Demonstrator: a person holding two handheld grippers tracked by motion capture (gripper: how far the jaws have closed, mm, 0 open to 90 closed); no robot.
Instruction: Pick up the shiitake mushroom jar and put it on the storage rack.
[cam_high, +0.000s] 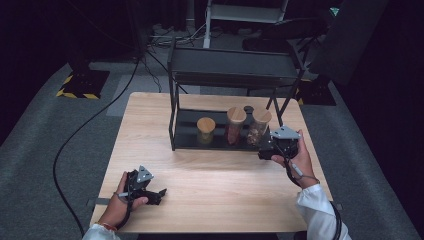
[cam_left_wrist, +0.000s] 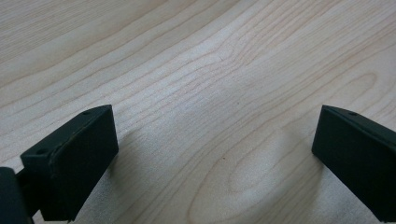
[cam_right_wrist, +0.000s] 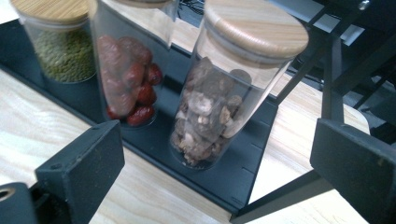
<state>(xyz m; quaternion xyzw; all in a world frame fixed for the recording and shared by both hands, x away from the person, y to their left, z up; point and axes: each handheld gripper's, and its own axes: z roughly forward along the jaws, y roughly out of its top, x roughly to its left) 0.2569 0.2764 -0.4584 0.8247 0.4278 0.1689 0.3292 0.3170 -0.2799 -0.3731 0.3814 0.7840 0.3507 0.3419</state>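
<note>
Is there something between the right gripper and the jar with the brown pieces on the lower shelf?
Nothing visible blocks it. The right gripper is open and faces the jar with brown pieces directly. The jar with red fruits stands beside it, and the rack's post rises on its other side.

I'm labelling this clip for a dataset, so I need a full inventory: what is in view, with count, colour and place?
Table: one, light wood, centre of the high view.
Rack: one, black metal, two-tier, on the table's far half.
Jar of green beans: one, clear glass with a wooden lid, on the rack's bottom tray, left.
Jar of red fruit: one, clear, middle of the tray.
Jar of brown pieces: one, clear with a wooden lid, right, facing the right gripper's open jaws.
Floor cable: one, black, on the grey carpet left of the table.
Left hand-held gripper: black, open, low over the near table.
Right hand-held gripper: black, open, at the rack's right end.
</note>
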